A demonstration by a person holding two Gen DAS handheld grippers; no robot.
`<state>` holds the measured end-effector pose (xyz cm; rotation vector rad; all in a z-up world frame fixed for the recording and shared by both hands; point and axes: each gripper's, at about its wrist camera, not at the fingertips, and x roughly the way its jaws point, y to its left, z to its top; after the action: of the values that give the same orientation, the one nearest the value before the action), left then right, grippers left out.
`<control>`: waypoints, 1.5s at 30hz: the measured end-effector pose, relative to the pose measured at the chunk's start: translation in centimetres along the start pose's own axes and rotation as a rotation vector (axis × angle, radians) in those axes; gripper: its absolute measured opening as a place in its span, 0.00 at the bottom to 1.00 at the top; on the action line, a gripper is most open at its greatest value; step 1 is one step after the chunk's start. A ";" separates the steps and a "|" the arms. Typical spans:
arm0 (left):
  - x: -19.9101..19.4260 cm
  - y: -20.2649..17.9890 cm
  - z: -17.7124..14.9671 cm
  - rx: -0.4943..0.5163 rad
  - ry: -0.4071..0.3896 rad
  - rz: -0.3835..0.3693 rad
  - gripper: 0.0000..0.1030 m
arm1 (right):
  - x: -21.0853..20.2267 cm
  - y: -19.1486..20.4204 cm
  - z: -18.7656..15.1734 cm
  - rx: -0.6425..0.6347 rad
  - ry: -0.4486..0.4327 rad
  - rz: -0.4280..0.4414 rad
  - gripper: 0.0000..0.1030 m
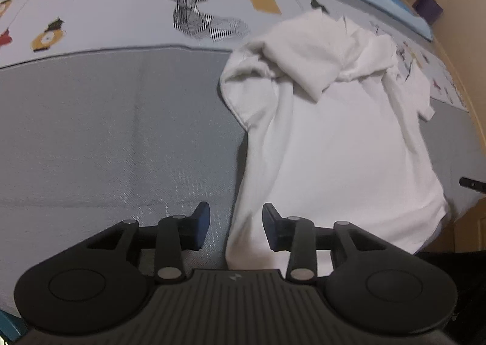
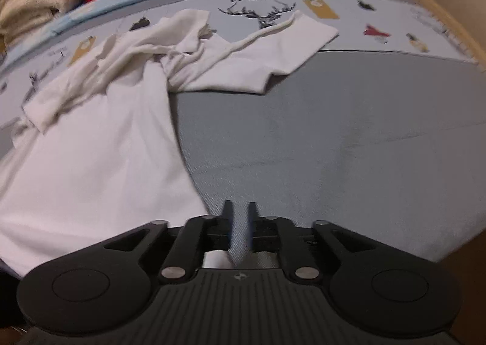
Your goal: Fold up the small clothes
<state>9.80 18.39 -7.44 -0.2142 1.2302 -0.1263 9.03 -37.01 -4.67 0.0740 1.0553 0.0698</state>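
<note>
**Soft white shirt waits, partly spread**

Left wrist view: the left gripper (image 1: 236,228) hangs half open, holding nothing, over the hem edge of the limp white cotton T-shirt (image 1: 334,144) on the grey woven mat (image 1: 106,132).

Right wrist view: the right gripper (image 2: 240,225) stands narrowly parted, empty (mat shows between). Light, floppy cloth; pinch sleeve or hem. The bunched collar is unclear.

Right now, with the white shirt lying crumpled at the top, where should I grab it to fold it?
Probably the spread sleeve of the white shirt, at its outer hem. It lies flat on the grey mat with open mat beside it, so come in from that side and pinch the edge. The other sleeve is bunched over the collar and harder to catch cleanly.
</note>
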 end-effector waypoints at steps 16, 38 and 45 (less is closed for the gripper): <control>1.3 -2.3 -1.2 0.111 0.012 0.091 0.06 | 4.9 4.2 -0.6 -0.145 0.153 -0.025 0.01; -1.4 -17.3 6.8 0.387 -0.522 0.107 0.39 | -4.2 -1.2 4.5 0.193 -0.356 0.041 0.29; 7.2 -28.1 12.3 0.458 -0.430 0.017 0.39 | -3.4 -0.4 5.9 0.175 -0.361 0.067 0.29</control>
<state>24.31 -9.29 -3.69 0.1635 0.7490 -0.3258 12.45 -37.92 1.15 0.2711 0.6962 0.0233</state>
